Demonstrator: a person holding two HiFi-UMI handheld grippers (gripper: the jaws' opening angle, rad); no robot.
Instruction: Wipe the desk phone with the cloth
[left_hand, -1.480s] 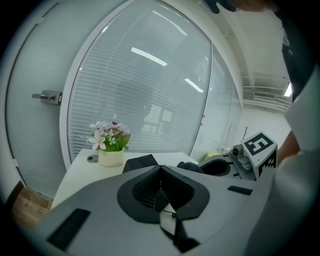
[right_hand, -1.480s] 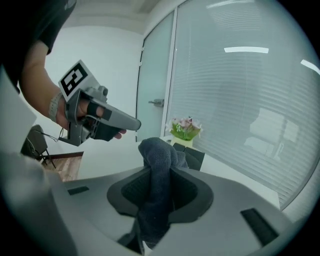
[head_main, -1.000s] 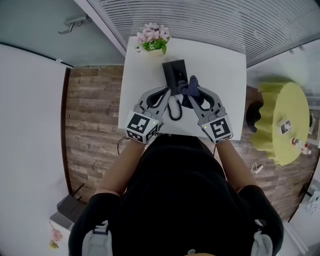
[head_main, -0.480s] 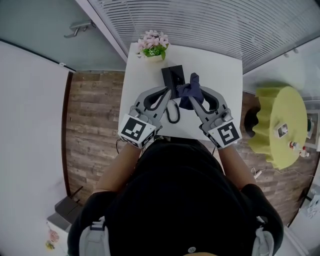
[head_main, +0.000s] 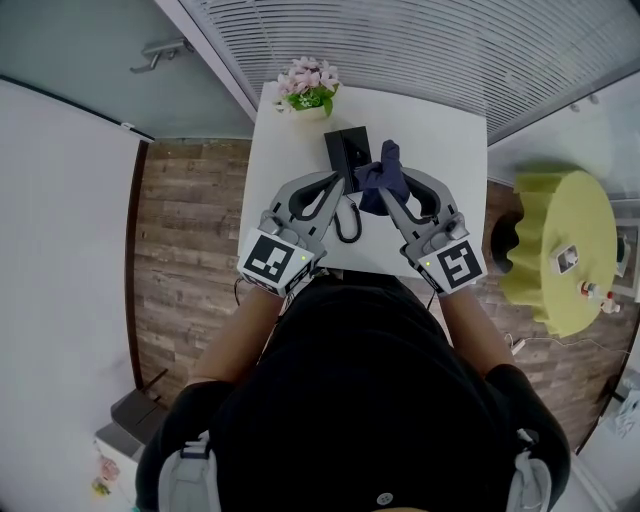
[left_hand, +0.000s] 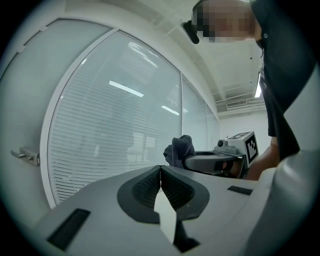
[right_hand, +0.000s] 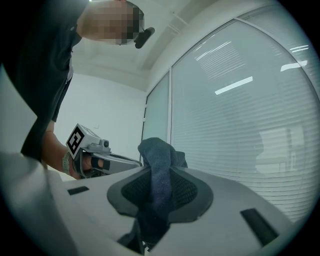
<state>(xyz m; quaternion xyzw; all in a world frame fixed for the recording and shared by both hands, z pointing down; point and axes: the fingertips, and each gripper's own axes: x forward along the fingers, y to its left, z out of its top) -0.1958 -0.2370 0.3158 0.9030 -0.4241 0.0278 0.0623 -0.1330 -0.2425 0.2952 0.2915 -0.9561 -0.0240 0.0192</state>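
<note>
Left gripper (head_main: 338, 182): the cube bears a square black-and-white marker. The jaws are pressed together with nothing between them, and the tips sit over the near left edge of the black desk phone (head_main: 347, 148); contact cannot be determined. The phone stands on the white table (head_main: 440, 130), its coiled cord (head_main: 348, 222) toward the person. Right gripper (head_main: 380, 192), likewise marked, is clamped on the dark blue cloth (head_main: 386, 168), which is bunched over the phone's right side.
</note>
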